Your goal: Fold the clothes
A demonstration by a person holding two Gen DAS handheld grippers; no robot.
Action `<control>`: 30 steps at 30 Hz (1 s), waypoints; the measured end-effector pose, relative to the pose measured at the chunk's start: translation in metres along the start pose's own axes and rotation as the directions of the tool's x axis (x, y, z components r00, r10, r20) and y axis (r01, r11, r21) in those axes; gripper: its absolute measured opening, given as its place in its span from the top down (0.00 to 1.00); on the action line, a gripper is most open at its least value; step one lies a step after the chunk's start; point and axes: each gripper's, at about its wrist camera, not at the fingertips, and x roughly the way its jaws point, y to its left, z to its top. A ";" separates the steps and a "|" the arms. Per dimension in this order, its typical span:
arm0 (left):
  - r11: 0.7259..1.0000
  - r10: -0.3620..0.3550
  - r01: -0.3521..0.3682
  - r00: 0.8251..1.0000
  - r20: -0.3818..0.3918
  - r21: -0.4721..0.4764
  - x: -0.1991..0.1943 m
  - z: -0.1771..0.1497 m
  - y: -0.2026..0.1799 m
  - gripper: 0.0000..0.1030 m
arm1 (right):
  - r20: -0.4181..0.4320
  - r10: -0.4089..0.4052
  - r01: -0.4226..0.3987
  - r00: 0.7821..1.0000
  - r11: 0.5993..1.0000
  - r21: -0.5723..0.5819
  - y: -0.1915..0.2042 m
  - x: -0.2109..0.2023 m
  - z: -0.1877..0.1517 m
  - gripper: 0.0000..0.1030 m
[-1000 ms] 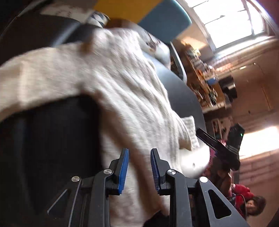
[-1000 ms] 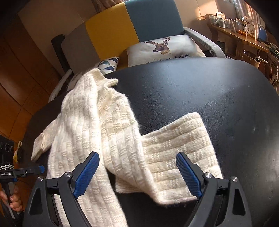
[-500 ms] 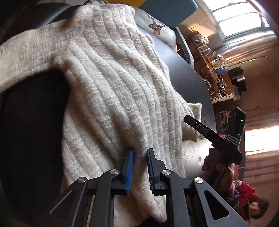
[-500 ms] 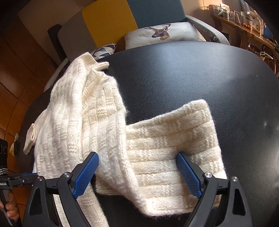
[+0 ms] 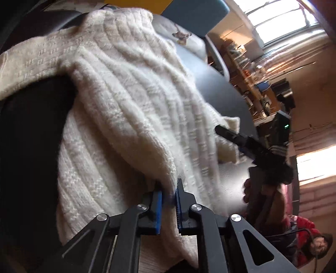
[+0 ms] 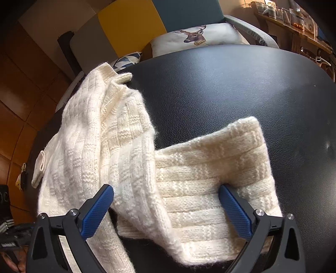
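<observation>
A cream cable-knit sweater (image 6: 105, 151) lies crumpled on a black leather surface (image 6: 231, 84), one sleeve (image 6: 210, 168) folded out toward the right. My left gripper (image 5: 169, 189) is shut on a fold of the sweater (image 5: 130, 109) near its lower edge, and the knit bunches up from the blue pads. My right gripper (image 6: 166, 201) is open wide just above the sleeve, its blue pads (image 6: 234, 210) straddling the knit without pinching it. In the left wrist view the right gripper (image 5: 252, 145) shows over the far sleeve, held by a hand (image 5: 250, 191).
Behind the black surface stands a yellow and teal armchair (image 6: 134, 23) with a deer-print cushion (image 6: 195, 37). A cluttered wooden shelf (image 6: 294, 19) runs along the right. A person in red (image 5: 304, 241) sits low at the right.
My left gripper's jaws have closed on the sweater fold and lifted it a little. The right gripper has come down closer over the sleeve, still open.
</observation>
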 end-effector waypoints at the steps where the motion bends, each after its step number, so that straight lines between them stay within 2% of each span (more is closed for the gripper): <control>1: 1.000 -0.031 0.030 0.998 0.054 0.008 -0.020 0.005 -0.002 0.92 | -0.005 -0.007 0.007 1.000 1.000 -0.005 0.001 0.001 0.000 0.00; 3: 0.998 -0.069 0.066 0.983 0.168 0.021 -0.068 0.019 0.001 0.93 | -0.015 -0.022 0.022 1.000 1.000 -0.016 0.002 0.002 0.000 0.00; 5: 0.999 -0.041 0.038 0.964 0.262 0.016 -0.119 0.031 0.017 0.94 | -0.024 -0.037 0.037 0.999 0.999 -0.026 0.003 0.003 0.000 0.00; 7: 0.999 0.038 -0.037 0.941 0.336 -0.010 -0.161 0.039 0.041 0.94 | -0.033 -0.052 0.051 0.998 0.998 -0.037 0.004 0.004 0.001 0.00; 9: 0.985 0.172 -0.156 0.910 0.378 -0.072 -0.192 0.043 0.077 0.94 | -0.043 -0.068 0.065 0.997 0.997 -0.048 0.006 0.005 0.001 0.00; 12: 0.922 0.381 -0.320 0.852 0.361 -0.217 -0.208 0.041 0.141 0.94 | -0.056 -0.096 0.092 0.994 0.993 -0.068 0.008 0.007 0.001 0.00; 13: 0.892 0.442 -0.367 0.831 0.337 -0.265 -0.209 0.039 0.162 0.94 | -0.062 -0.147 0.141 0.987 0.986 -0.094 0.011 0.009 0.001 0.00; 16: 0.804 0.564 -0.456 0.788 0.248 -0.382 -0.199 0.029 0.215 0.94 | -0.085 -0.219 0.213 0.972 0.974 -0.079 0.005 0.009 0.006 0.00; 17: 0.784 0.581 -0.466 0.783 0.223 -0.410 -0.195 0.025 0.228 0.94 | -0.092 -0.227 0.223 0.970 0.973 -0.053 -0.004 0.006 0.009 0.00; 19: 0.791 0.555 -0.442 0.809 0.193 -0.423 -0.185 0.017 0.241 0.93 | -0.097 -0.251 0.252 0.963 0.968 0.001 -0.020 -0.001 0.016 0.01; 21: 0.831 0.492 -0.394 0.850 0.189 -0.393 -0.179 0.013 0.239 0.93 | -0.092 -0.278 0.283 0.956 0.957 0.055 -0.035 -0.012 0.021 0.01; 24: 0.868 0.473 -0.420 0.862 0.182 -0.266 -0.167 0.017 0.213 0.93 | -0.004 -0.236 0.235 0.972 0.963 0.132 -0.032 -0.046 0.017 0.01; 25: 0.874 0.471 -0.428 0.862 0.186 -0.229 -0.164 0.019 0.205 0.93 | 0.005 -0.104 0.102 0.995 0.979 0.175 -0.029 -0.050 0.006 0.01; 26: 0.876 0.473 -0.436 0.860 0.190 -0.205 -0.162 0.022 0.200 0.93 | 0.019 0.030 -0.033 0.999 0.976 0.217 -0.025 -0.054 -0.004 0.01; 27: 0.875 0.477 -0.444 0.858 0.191 -0.193 -0.159 0.025 0.197 0.93 | 0.037 0.158 -0.163 0.987 0.953 0.255 -0.021 -0.057 -0.016 0.01; 28: 0.874 0.480 -0.448 0.857 0.189 -0.188 -0.157 0.028 0.196 0.93 | 0.042 0.256 -0.257 0.966 0.926 0.278 -0.013 -0.054 -0.030 0.01; 29: 0.873 0.482 -0.451 0.856 0.187 -0.186 -0.155 0.031 0.196 0.93 | 0.038 0.324 -0.321 0.945 0.901 0.291 -0.002 -0.048 -0.043 0.01; 30: 0.872 0.484 -0.453 0.856 0.184 -0.187 -0.152 0.033 0.196 0.93 | 0.029 0.360 -0.351 0.933 0.886 0.304 0.007 -0.040 -0.050 0.01</control>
